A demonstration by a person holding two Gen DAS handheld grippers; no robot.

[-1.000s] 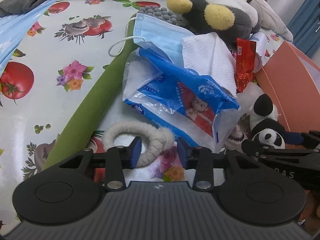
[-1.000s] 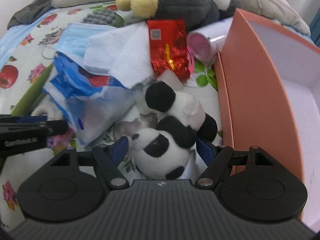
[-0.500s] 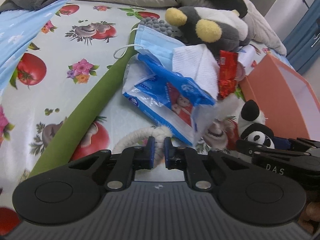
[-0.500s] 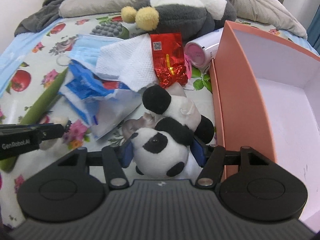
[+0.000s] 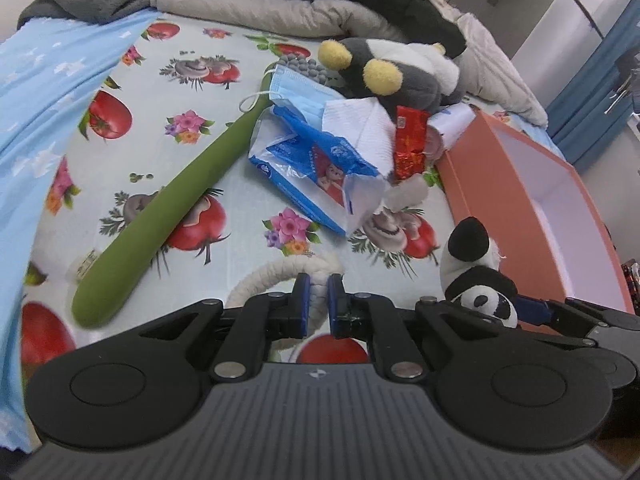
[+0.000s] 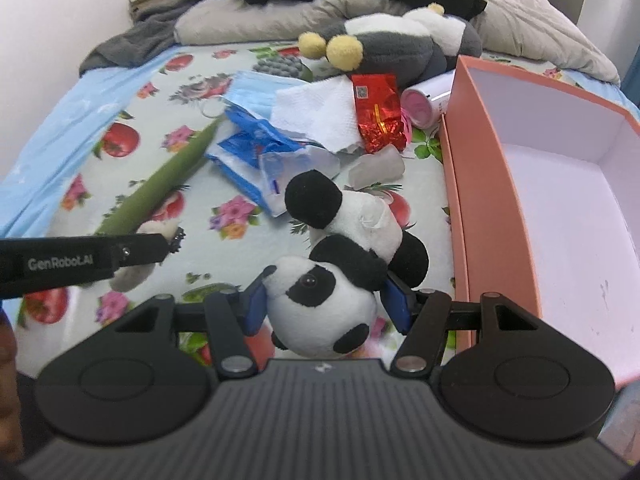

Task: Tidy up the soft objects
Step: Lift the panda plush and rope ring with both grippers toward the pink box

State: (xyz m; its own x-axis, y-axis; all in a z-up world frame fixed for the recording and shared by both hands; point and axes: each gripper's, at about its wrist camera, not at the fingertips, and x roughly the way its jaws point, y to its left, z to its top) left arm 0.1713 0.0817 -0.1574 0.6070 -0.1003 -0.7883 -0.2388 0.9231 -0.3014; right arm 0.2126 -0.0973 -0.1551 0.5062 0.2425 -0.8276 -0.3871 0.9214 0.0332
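My left gripper (image 5: 318,292) is shut on a cream fuzzy hair ring (image 5: 264,280), which hangs lifted off the flowered sheet; in the right wrist view the left gripper (image 6: 172,240) comes in from the left with the ring's fluff at its tip. My right gripper (image 6: 326,300) is shut on a small panda plush (image 6: 360,220), its blue pads pressed into the head while the body dangles forward. In the left wrist view that panda (image 5: 476,280) hangs at the right, just in front of the orange box (image 5: 520,184).
The orange box (image 6: 480,184) stands with its white inside showing at the right. On the sheet lie a long green plush (image 5: 172,208), a blue tissue pack (image 5: 312,160), a face mask (image 5: 296,92), a red packet (image 5: 408,144) and a grey plush with yellow pompoms (image 5: 392,68). Bedding is piled behind.
Both grippers closed, the left on the hair ring and the right on the panda. Both then rose and drew back, carrying their objects off the sheet.
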